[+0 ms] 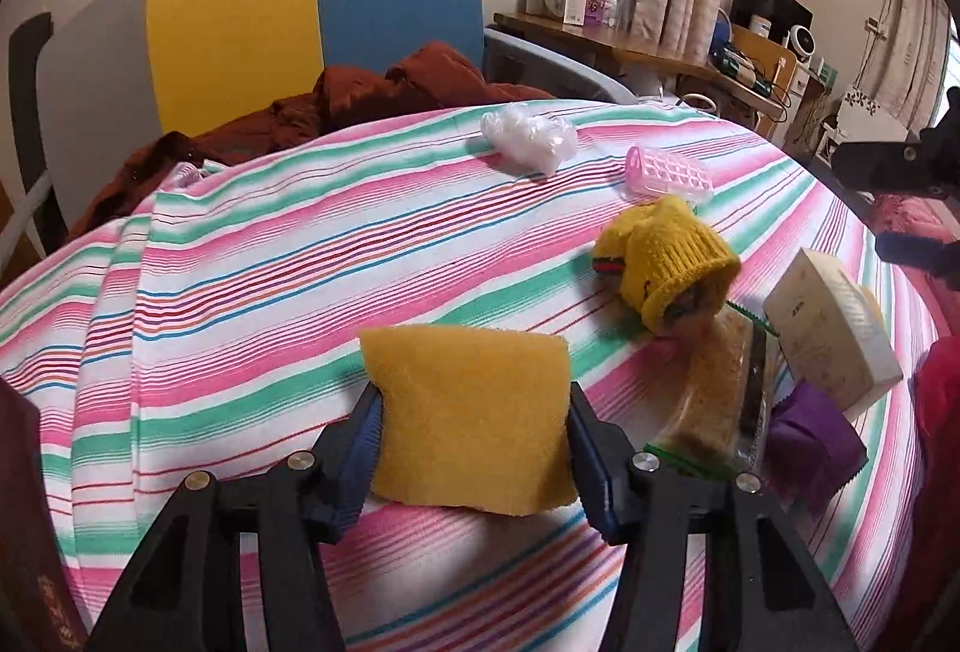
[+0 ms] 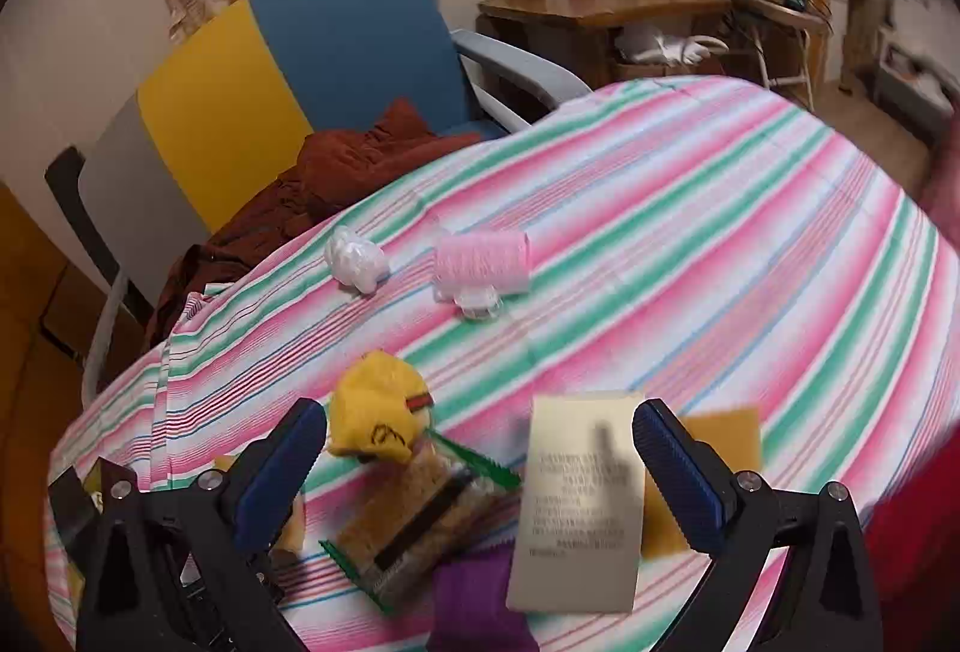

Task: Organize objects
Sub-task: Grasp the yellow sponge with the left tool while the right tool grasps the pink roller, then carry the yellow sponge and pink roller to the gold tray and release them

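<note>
My left gripper (image 1: 474,424) is shut on a yellow sponge (image 1: 468,412), held just above the striped tablecloth (image 1: 300,262). To its right lie a yellow knitted hat (image 1: 672,262), a brown snack packet (image 1: 714,388), a purple piece (image 1: 816,436) and a cream box (image 1: 834,328) that stands tilted. My right gripper (image 2: 480,436) is open above that pile. The cream box (image 2: 582,496) shows blurred between its blue pads (image 2: 678,478), apart from them. The knitted hat (image 2: 378,412) and snack packet (image 2: 414,520) sit near its left finger.
A pink hair roller (image 1: 666,172) and a crumpled white plastic bag (image 1: 528,135) lie farther back. A tan pad (image 2: 720,436) lies behind the box. Beyond the table edge stand a yellow and blue chair (image 1: 312,9) with brown cloth (image 1: 360,93) and a wooden desk (image 2: 600,9).
</note>
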### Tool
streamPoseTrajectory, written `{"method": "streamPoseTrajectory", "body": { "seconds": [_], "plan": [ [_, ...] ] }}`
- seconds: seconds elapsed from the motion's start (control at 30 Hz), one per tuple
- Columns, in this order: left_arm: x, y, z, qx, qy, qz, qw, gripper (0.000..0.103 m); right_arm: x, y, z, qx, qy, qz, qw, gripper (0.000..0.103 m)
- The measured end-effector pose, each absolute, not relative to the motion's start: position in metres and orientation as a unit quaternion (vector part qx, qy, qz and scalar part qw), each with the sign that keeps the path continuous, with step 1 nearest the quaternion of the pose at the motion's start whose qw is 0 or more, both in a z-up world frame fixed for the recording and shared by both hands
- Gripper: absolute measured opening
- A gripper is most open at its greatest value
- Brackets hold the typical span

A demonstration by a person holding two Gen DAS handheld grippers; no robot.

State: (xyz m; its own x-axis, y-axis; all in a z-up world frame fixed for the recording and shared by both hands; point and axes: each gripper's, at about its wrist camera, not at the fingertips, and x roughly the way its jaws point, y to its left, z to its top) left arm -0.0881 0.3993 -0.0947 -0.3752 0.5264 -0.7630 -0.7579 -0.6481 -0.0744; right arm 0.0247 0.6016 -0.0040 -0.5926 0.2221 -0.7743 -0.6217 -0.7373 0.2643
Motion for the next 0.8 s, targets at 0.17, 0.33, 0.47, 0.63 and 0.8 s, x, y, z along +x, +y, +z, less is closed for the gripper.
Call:
{"method": "streamPoseTrajectory", "body": {
  "seconds": [0.17,0.33,0.47,0.63,0.8],
  "plan": [
    [-0.098,0.399,-0.101,-0.419,0.117,0.806,0.4,0.057,-0.021,0.628,-0.011,-0.413,0.239,0.843,0.248,0.103],
    [-0.097,0.399,-0.101,-0.419,0.116,0.806,0.401,0.057,-0.068,0.659,-0.034,-0.448,0.25,0.815,0.271,0.103],
    [-0.098,0.4,-0.102,-0.421,0.112,0.806,0.401,0.058,-0.097,0.674,-0.054,-0.47,0.258,0.795,0.284,0.103],
    [-0.098,0.4,-0.103,-0.421,0.11,0.806,0.401,0.058,-0.114,0.671,-0.07,-0.503,0.228,0.786,0.277,0.064],
    [-0.098,0.401,-0.103,-0.419,0.111,0.807,0.401,0.059,-0.089,0.651,-0.045,-0.474,0.21,0.817,0.254,0.064]
  ]
}}
